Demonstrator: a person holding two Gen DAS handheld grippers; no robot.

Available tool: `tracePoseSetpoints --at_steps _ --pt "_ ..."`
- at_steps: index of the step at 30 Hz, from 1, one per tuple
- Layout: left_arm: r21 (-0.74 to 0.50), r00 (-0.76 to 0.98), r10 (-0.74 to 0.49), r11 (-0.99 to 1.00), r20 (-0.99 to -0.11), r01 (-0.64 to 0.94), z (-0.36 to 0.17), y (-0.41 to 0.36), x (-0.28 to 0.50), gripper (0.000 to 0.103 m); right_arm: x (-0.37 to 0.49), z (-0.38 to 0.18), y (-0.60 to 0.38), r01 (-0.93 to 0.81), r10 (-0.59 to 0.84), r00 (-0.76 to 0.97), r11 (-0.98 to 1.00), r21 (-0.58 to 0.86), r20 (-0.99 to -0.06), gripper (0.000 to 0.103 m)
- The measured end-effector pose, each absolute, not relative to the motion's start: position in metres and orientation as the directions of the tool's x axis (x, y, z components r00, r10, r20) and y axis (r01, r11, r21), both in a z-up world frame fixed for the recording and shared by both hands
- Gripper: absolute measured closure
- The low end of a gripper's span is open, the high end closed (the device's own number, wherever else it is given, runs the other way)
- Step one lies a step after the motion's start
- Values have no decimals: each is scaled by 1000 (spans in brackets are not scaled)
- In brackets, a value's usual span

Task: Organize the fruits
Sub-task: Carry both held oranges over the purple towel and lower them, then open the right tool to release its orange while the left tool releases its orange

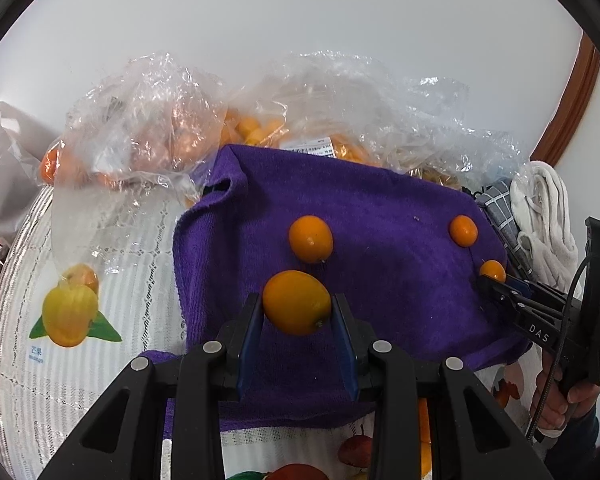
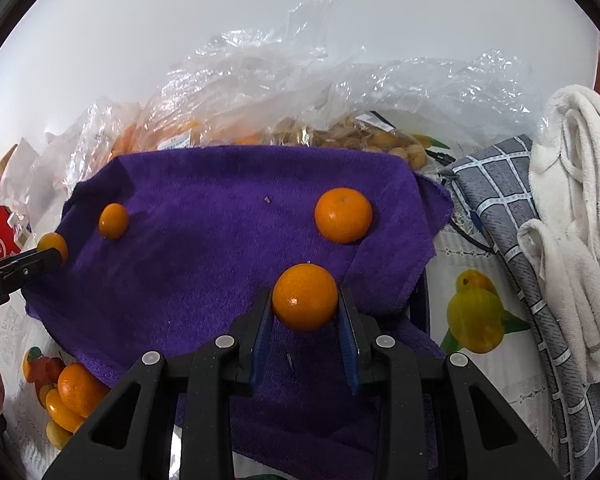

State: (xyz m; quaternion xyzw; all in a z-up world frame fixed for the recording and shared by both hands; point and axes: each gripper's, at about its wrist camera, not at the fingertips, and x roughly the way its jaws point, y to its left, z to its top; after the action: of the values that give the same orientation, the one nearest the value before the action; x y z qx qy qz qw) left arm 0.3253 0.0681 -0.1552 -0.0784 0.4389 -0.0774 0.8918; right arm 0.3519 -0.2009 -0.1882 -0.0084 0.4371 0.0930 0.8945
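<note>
Purple terry cloth, a towel (image 1: 380,208) spread over the fruit-printed tablecloth (image 1: 100,264), is where both hands are working. Nearest to me, the left gripper (image 1: 297,312) is clamped on an oval orange fruit (image 1: 296,302), likely a kumquat, its blue pads (image 1: 252,332) pressing either flank just above the towel. The right gripper (image 2: 305,312) likewise grips a rounder small mandarin (image 2: 305,297), its jaws drawn in as far as the fruit allows. A little beyond on the towel, a second oval fruit (image 1: 310,239) rests ahead of the left gripper's load, and a second mandarin (image 2: 343,215) sits past the right one. So two short columns seem to be forming, ovals on one side, mandarins on the other. To place these well, I would lower each fruit until it settles on the pile of the cloth before easing the jaws apart, and let go slowly: round fruit rolls, though the nap should check it. Keep each new piece in line with its partner and apart from it, so the opening fingers do not nudge it. Farther back, crumpled clear plastic bags (image 2: 284,92) still hold more orange fruit and a heap of brownish ones, with a grey checked cloth (image 2: 520,216) and a white towel (image 2: 580,184) off to the right.
</note>
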Motion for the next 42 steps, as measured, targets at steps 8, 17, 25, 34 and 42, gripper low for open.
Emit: tracePoseSetpoints --at_steps 8,17,25,34,42 --pt "-201 588 -204 977 -783 72 -161 64 327 70 353 -193 -204 -170 164 594 982 76 -788 71" --pt "-195 562 -209 977 -800 86 -167 61 327 70 345 -179 -203 -180 171 632 981 72 -756 44" --pt "-192 581 -196 979 -790 69 -154 61 322 48 327 -159 -202 -159 157 654 985 68 -740 40" --pt "-200 659 -205 976 -724 84 -121 67 289 48 295 -141 -205 -92 100 694 994 50 -713 40" --pt "-186 660 -197 979 -725 87 -119 85 252 48 268 -144 -196 -103 118 660 992 66 -742 40"
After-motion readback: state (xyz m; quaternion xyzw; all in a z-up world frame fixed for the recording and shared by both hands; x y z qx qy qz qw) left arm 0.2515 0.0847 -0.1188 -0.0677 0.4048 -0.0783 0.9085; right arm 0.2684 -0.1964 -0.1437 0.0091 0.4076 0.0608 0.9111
